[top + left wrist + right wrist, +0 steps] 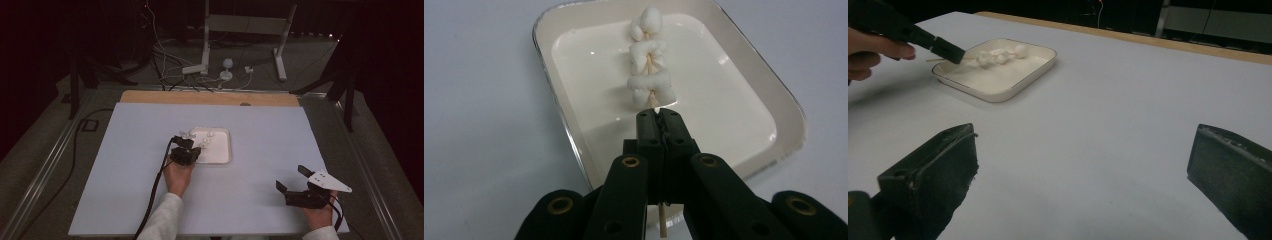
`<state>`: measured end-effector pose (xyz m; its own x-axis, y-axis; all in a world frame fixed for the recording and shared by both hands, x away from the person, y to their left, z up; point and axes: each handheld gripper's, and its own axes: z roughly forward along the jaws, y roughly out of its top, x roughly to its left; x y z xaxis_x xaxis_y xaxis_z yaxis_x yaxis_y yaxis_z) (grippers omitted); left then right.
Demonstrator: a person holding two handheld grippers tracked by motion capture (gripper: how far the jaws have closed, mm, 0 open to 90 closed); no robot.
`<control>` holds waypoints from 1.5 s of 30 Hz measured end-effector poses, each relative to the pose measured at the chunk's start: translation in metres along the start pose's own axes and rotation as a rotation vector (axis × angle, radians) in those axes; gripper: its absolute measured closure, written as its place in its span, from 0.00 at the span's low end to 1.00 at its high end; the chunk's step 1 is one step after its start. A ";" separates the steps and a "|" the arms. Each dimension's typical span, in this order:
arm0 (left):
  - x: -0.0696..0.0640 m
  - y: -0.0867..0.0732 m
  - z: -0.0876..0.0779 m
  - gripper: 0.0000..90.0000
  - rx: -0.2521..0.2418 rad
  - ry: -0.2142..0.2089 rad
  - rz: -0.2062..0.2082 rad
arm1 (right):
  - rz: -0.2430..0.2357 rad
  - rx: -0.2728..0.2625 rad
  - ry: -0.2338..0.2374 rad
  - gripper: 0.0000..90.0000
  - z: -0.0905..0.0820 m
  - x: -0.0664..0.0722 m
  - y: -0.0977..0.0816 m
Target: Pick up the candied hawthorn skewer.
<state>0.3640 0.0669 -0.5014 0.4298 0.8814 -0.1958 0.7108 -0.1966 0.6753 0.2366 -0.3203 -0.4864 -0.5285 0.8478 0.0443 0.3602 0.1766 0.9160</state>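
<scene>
Jaws tight around skewer [651, 75] stick

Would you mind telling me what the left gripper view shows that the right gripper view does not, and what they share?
Left gripper view alone: the left gripper seen from behind, jaws shut on the wooden skewer, whose bare end pokes out below them, and the three white pieces seen one by one.

Right gripper view alone: the right gripper standing open over the bare white table, and the hand holding the left gripper.

Both: the skewer lifted over the cream tray, held at one end.
</scene>
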 end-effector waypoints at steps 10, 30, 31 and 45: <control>0.005 -0.009 0.002 1.00 0.074 -0.013 0.009 | -0.002 0.007 0.002 0.00 0.001 0.001 0.000; 0.013 -0.011 -0.048 1.00 -0.092 -0.067 0.040 | 0.005 0.002 0.003 0.00 0.002 0.001 0.001; 0.015 -0.012 -0.051 1.00 -0.102 -0.071 0.036 | 0.005 0.002 0.002 0.00 0.002 0.001 0.001; 0.031 -0.030 -0.077 1.00 -0.178 -0.105 0.036 | 0.010 -0.004 0.007 0.00 0.003 0.002 0.002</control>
<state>0.3134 0.1326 -0.4729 0.5155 0.8238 -0.2357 0.5884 -0.1403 0.7963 0.2385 -0.3165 -0.4857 -0.5302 0.8460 0.0567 0.3626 0.1658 0.9171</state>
